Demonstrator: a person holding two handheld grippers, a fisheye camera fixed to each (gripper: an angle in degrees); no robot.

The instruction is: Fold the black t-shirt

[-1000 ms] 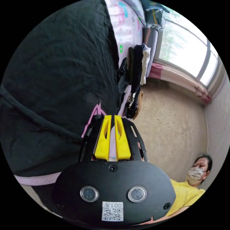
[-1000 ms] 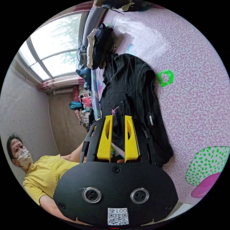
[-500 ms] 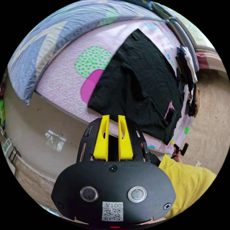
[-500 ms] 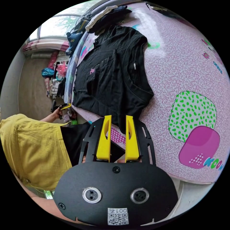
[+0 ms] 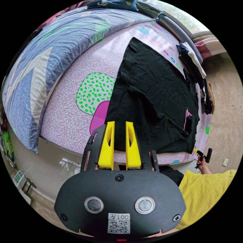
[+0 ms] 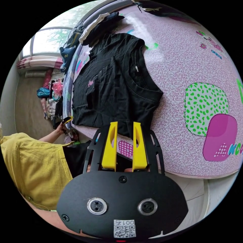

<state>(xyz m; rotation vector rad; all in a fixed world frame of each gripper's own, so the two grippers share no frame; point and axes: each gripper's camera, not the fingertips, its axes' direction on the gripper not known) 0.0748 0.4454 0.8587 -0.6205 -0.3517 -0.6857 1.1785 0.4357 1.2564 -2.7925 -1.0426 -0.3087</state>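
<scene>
The black t-shirt [image 5: 157,96] lies spread flat on the pink patterned bed sheet [image 5: 76,114], with a small pink mark near one edge. In the right gripper view the t-shirt [image 6: 114,86] shows its collar and label facing the open sheet [image 6: 182,63], and a raised crease runs along its middle. My left gripper [image 5: 119,124] hovers off the bed's near edge, jaws apart and holding nothing. My right gripper [image 6: 124,124] is also open and empty, just short of the shirt's nearest sleeve. A hand holds each gripper: the right gripper [image 5: 202,154] and the left gripper [image 6: 66,120] each look small.
A blue and white quilt [image 5: 38,63] lies along one side of the bed. A pile of folded clothes [image 5: 193,57] [image 6: 101,22] sits past the shirt. The person's yellow shirt [image 5: 207,192] [image 6: 33,167] is close by. Clutter [image 6: 50,93] lies on the floor under the window [image 6: 50,38].
Both cameras have pulled back from right over the shirt to beyond the bed's edge. The left jaws went from nearly closed to apart. The shirt now lies flat, untouched.
</scene>
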